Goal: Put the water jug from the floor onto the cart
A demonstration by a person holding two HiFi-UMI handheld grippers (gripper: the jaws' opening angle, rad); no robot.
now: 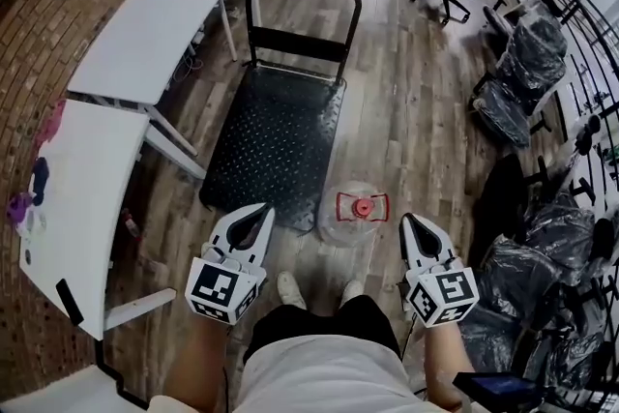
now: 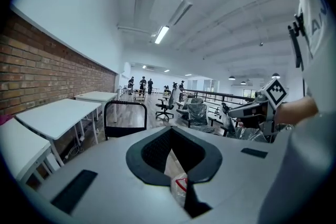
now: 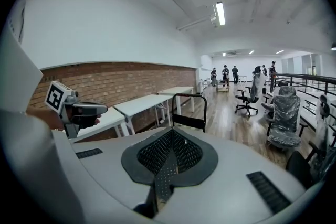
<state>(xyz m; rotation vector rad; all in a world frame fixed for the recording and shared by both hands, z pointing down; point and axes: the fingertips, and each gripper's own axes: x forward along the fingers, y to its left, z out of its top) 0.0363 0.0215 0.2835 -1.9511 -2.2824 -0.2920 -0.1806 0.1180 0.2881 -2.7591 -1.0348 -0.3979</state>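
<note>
Your right gripper [image 1: 414, 225] is closed on nothing. Your left gripper [image 1: 256, 216] gapes slightly, empty (jug visible through the gap). The water jug [image 1: 354, 213] stands on the floor [image 1: 406, 111] between them, just beside the cart [image 1: 276, 131].

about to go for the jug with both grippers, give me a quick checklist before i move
1. Water jug upright on the floor, red cap on: ok.
2. Jug free to grasp: ok. Neither the left gripper nor the right gripper touches it.
3. Left gripper jaws apart, nothing in them: ok.
4. Right gripper ready to grasp: not ok. Its jaws are shut and empty.
5. Cart deck free for the jug: ok. Nothing lies on it, and the jug stands by its near corner.
6. How full the jug is: cannot tell.
</note>
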